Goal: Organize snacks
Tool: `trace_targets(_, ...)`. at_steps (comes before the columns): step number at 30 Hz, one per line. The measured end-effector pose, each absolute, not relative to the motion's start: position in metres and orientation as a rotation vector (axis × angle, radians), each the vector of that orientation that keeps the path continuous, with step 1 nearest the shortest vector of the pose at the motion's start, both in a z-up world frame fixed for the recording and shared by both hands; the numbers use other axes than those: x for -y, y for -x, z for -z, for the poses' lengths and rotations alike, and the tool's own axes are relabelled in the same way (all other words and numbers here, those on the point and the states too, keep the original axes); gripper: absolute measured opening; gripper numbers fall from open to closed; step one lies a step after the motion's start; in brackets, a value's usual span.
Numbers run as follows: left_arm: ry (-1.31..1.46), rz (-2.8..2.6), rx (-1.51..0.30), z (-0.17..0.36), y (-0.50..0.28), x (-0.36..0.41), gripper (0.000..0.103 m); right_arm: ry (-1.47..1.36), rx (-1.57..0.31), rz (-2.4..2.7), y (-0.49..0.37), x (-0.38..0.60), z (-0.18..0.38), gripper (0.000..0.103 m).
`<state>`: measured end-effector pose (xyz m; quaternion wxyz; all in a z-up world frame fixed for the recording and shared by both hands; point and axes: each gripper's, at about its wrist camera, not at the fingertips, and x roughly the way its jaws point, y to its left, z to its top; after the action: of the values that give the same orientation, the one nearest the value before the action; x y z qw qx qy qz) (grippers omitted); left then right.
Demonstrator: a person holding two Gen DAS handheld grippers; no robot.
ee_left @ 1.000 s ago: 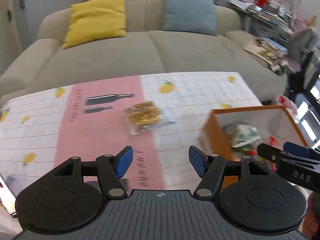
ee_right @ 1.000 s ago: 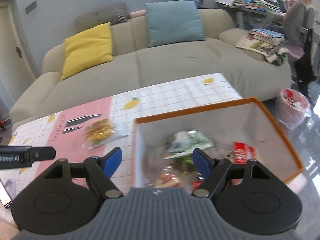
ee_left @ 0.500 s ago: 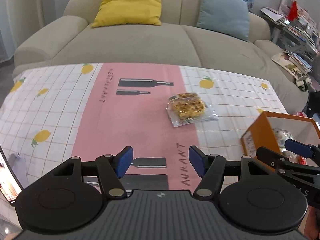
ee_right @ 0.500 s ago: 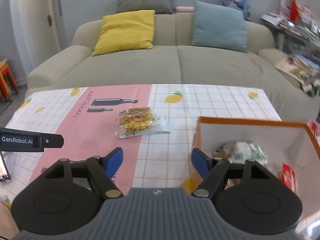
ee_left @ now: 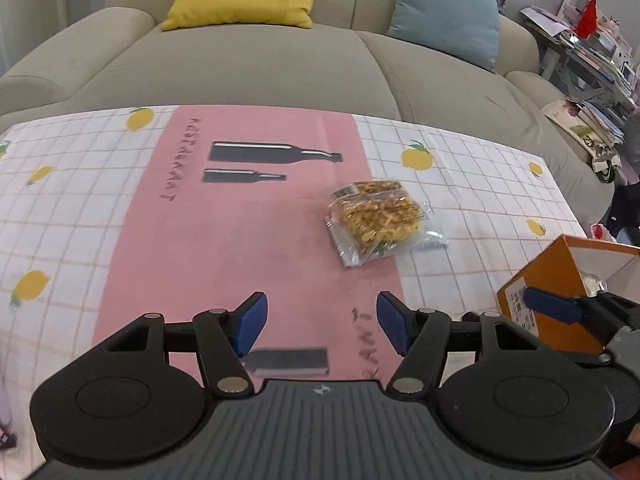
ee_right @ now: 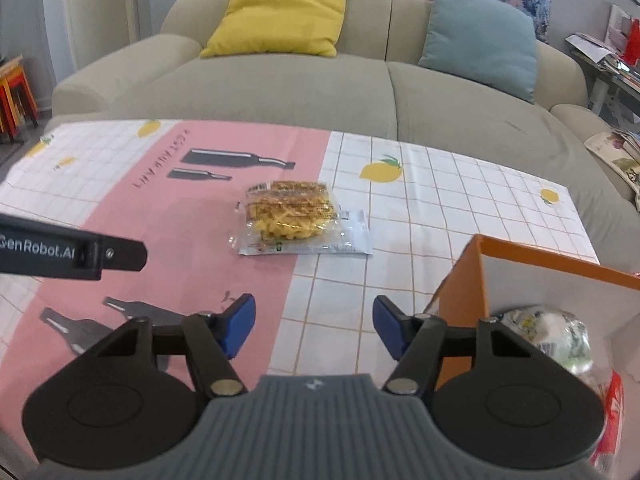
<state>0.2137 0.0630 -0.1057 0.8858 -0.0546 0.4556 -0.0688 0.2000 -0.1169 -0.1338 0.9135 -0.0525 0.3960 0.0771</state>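
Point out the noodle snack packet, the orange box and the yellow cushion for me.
noodle snack packet (ee_right: pixel 294 216), right wrist view, on the yellow noodle block inside the clear wrapper.
orange box (ee_right: pixel 464 280), right wrist view, on its orange outer wall.
yellow cushion (ee_right: pixel 278 16), right wrist view, on the middle of its face.

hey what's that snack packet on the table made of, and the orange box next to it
Snack packet: looks like thin clear plastic film, glossy; the yellow noodle-like contents show through and its crimped edges glint.
Orange box: likely cardboard, matte orange outside, white inside; its thin, stiff walls and sharp folded corners suggest it.
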Motion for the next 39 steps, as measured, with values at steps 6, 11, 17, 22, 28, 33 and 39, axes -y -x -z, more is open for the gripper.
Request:
trace_targets(6, 0.116, 0.168, -0.961, 0.121, -0.248, -0.051, 0.069, 0.139, -0.857, -0.13, -0.236, 0.116, 0.153, 0.062)
trace_targets(11, 0.125, 0.178, -0.957, 0.131, -0.27, -0.046, 0.069, 0.142, -0.878, -0.117, -0.26, 0.117, 0.162, 0.062)
trace_targets(17, 0.142, 0.221, -0.981, 0.145, -0.288, -0.036, 0.064, 0.133, -0.903, -0.093, -0.282, 0.12, 0.174, 0.061)
trace_targets(22, 0.181, 0.228, -1.031, 0.16, -0.3, -0.035, 0.022, 0.143, -0.914, -0.103, -0.286, 0.119, 0.179, 0.061)
trace_targets(28, 0.236, 0.206, -1.015, 0.164, -0.297, -0.041, 0.003, 0.152, -0.913, -0.113, -0.286, 0.117, 0.183, 0.061)
trace_targets(33, 0.226, 0.105, -1.015, 0.16, -0.287, -0.063, 0.001, 0.144, -0.899, -0.134, -0.286, 0.118, 0.182, 0.061)
trace_targets(39, 0.2, -0.044, -1.026, 0.157, -0.269, -0.099, 0.001, 0.161, -0.879, -0.169, -0.298, 0.108, 0.183, 0.061)
